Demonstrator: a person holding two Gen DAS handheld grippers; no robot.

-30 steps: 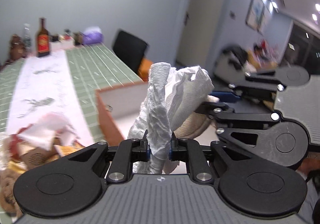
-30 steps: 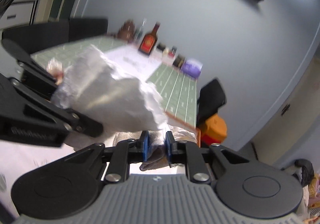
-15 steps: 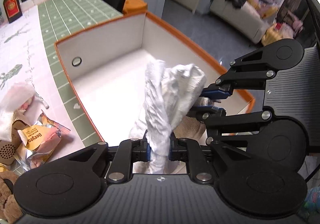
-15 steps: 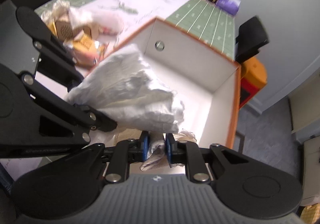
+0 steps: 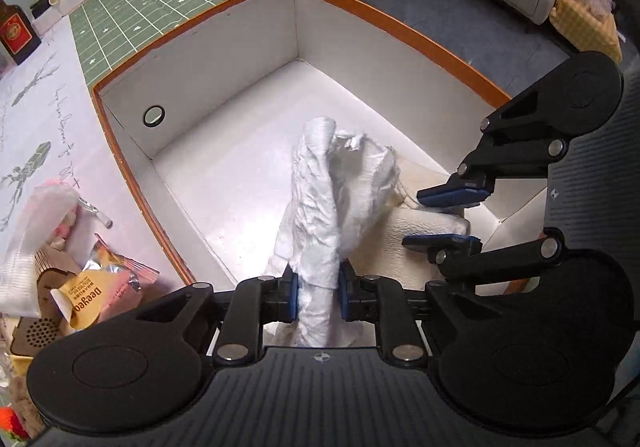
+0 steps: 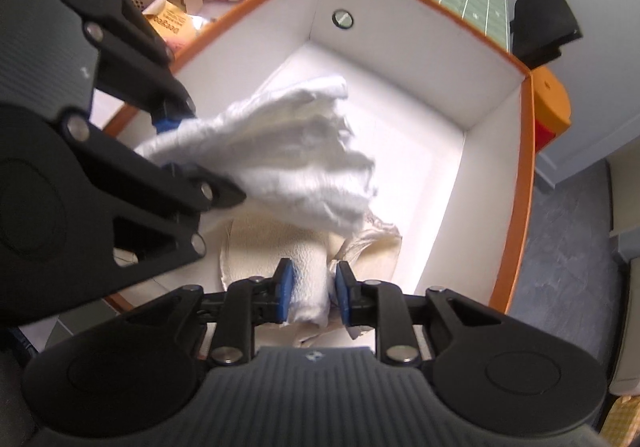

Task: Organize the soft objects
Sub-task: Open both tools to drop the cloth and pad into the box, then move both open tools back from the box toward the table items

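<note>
Cloth [image 5: 320,207] down inside box [image 5: 224,59] now, we're at drop-off step. Left gripper [image 5: 319,291] and right gripper [image 6: 311,297] jaws just been opening, cloth still between both. Next we let go fully, lift out.

The word "Deegec" or similar is read, upside down, in dark letters on a yellow snack packet [image 5: 82,297] lying on the desk [image 5: 132,13] beside the orange-rimmed box [image 5: 394,25]; its last letters are uncertain. Smaller print under it is too fine to be read. Cursive script is seen on the white desk runner [image 5: 44,95], not legible. The red label on the brown bottle [image 5: 14,29] cannot be made out.
</note>
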